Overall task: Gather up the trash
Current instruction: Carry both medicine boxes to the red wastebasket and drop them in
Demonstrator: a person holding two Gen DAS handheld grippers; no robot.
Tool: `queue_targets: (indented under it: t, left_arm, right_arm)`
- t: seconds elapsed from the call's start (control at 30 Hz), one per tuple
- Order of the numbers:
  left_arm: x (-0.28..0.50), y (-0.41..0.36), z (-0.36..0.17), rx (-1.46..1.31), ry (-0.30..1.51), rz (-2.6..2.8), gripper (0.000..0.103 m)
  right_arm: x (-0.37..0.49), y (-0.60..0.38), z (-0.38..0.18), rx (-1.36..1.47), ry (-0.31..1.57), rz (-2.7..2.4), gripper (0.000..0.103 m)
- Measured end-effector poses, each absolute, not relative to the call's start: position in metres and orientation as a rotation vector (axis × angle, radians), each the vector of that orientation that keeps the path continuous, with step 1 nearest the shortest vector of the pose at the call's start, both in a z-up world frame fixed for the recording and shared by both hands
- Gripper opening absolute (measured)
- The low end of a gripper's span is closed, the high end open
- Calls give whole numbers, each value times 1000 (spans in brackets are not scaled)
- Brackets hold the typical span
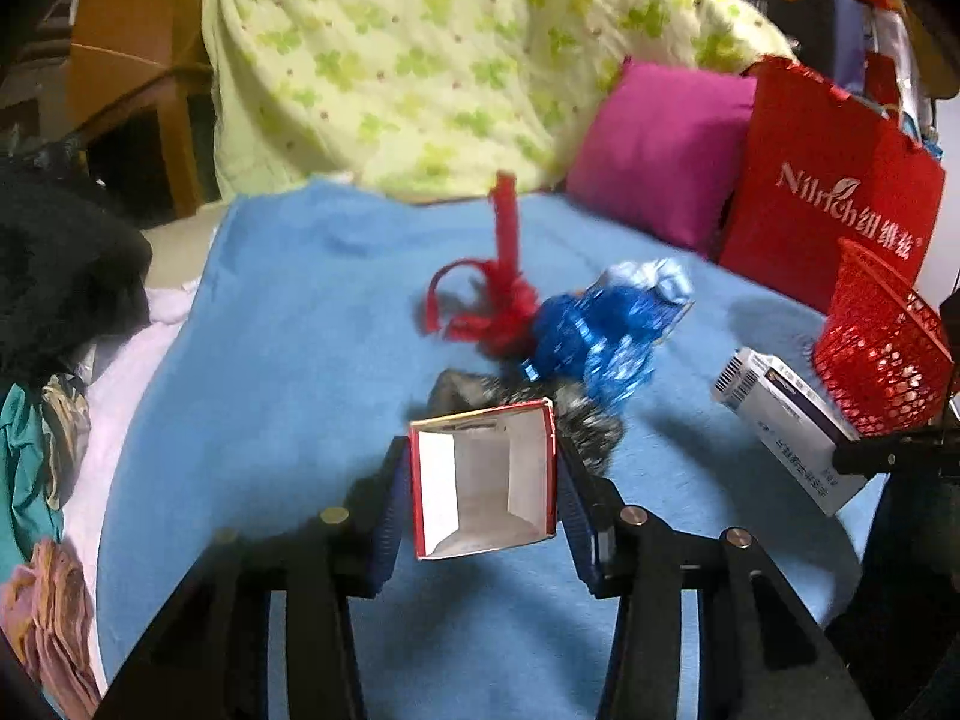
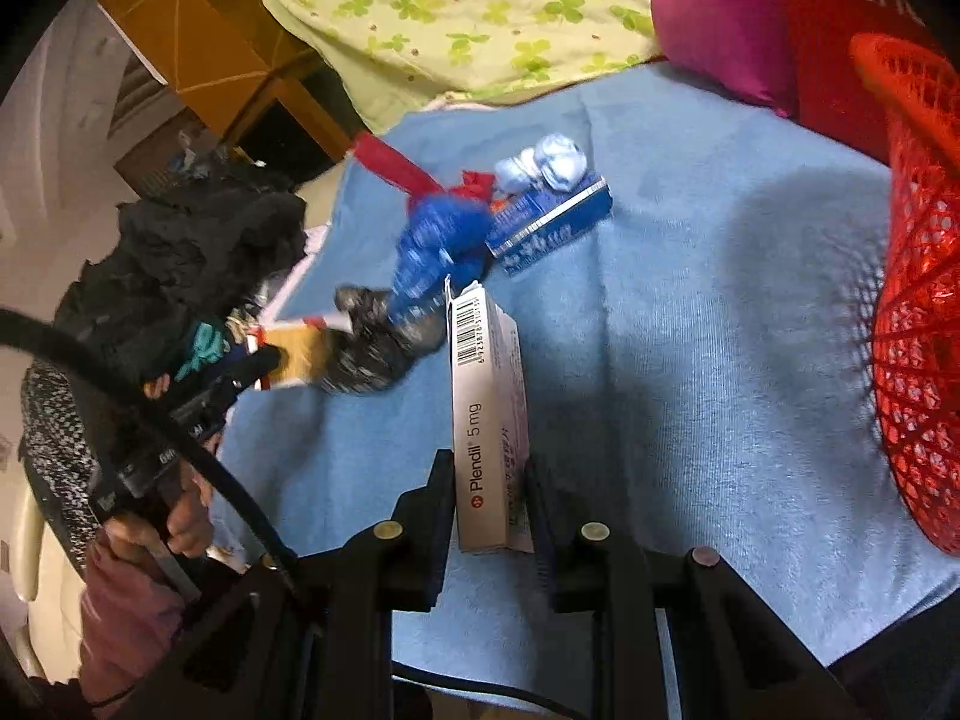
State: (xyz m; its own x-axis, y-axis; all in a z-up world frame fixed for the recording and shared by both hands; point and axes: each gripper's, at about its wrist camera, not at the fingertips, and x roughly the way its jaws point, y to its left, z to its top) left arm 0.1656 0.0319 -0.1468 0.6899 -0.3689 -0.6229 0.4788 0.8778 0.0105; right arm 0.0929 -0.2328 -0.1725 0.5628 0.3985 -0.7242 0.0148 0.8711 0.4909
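Trash is in both grips at once. The left hand-held gripper (image 1: pixel 483 480) pinches an open-ended red carton (image 1: pixel 483 483) by its thin side walls; the right hand-held gripper (image 2: pixel 489 498) is clamped on a slim medicine box (image 2: pixel 489 420), holding only its near end. Both are held above the blue blanket (image 1: pixel 288 324), with the red mesh basket (image 2: pixel 918 300) off to the right. More litter, a blue foil wrapper (image 1: pixel 591 336) and red ribbon (image 1: pixel 498 294), lies further back. I'd worry the hollow carton buckles and slips, or the long box pivots out and misses the basket's rim.
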Motion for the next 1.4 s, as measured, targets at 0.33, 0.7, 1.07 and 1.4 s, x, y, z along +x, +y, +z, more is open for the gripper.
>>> queue_targets:
  t: [0.33,0.7,1.07,1.4]
  left_arm:
    - [144,16,-173,214,755,-392,50]
    - [141,12,-190,223,802,-333,48]
    - [77,-1,-136,169,609,-472,47]
    - [50,-93,-82,224,509,-662,48]
  right_arm:
    - [71,-233,-171,442,955,232,25]
    - [52,-233,-160,416,923,246,25]
    - [27,-247,-107,422,766,281,25]
    - [-14,-304,-50,459,575,168,25]
